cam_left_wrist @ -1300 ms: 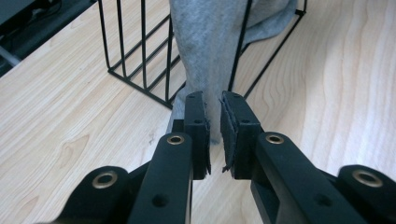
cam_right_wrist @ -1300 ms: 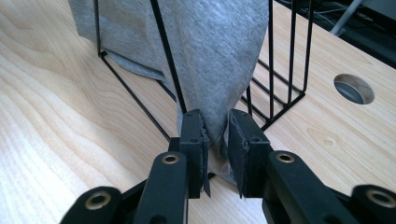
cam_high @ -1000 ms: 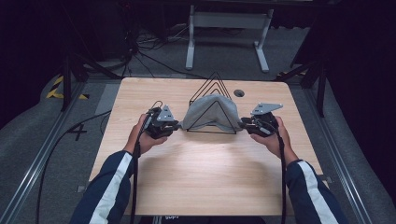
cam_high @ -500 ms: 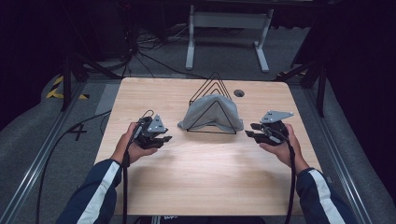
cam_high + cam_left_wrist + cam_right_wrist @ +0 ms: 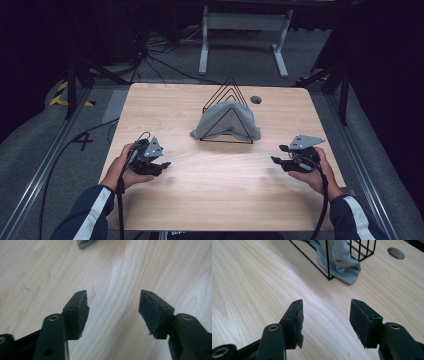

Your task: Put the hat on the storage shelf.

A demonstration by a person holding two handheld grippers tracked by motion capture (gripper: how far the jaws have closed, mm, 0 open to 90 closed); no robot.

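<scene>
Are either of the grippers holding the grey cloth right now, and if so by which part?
No, nothing is held. The left gripper and right gripper have just been opening, with bare table between the jaws. The grey cloth hangs on the wire rack.

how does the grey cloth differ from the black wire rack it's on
The grey cloth is soft and solid, slumped in folds; the black wire rack is a stiff, see-through frame of thin rods. The cloth droops to the table at both ends, while the rack stands upright in pointed triangles. In the right gripper view a cloth corner spills out past the rack's base. Both sit together at the table's far middle.
</scene>
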